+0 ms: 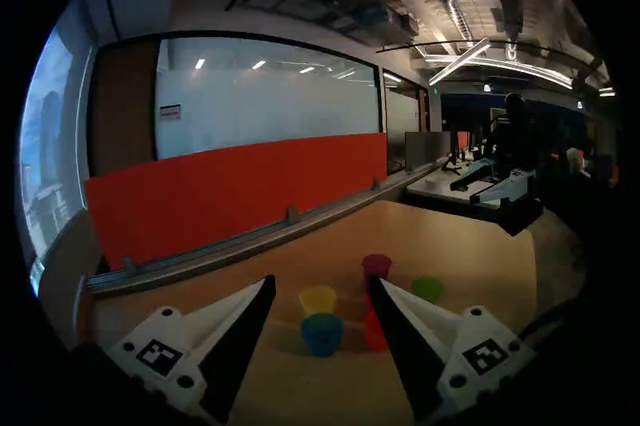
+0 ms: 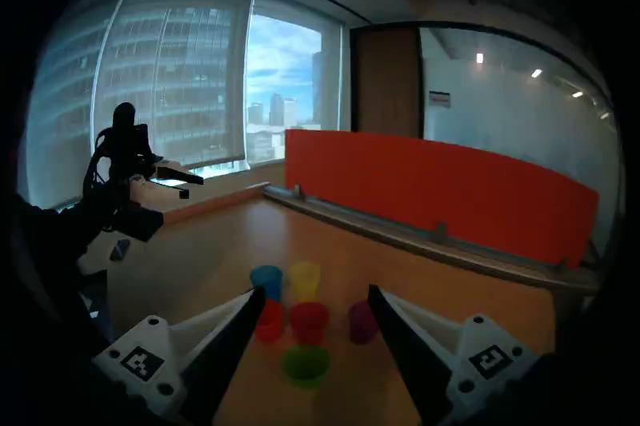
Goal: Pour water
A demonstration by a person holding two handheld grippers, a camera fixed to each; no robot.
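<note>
Left gripper (image 1: 322, 280) — fingers spread, holding nothing. Right gripper (image 2: 315, 290) — likewise spread, empty. 6 cups (image 2: 308, 320) stand clustered on the table (image 2: 208, 258), lower centre of the right gripper view, by its fingertips.

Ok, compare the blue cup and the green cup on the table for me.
Colour: the blue cup is blue, the green cup is green. Place, in the right gripper view: the green cup sits nearest the camera, alone in front, while the blue cup sits in the far row beside the yellow cup. Shared: both are small cups standing free on the wooden table.
</note>
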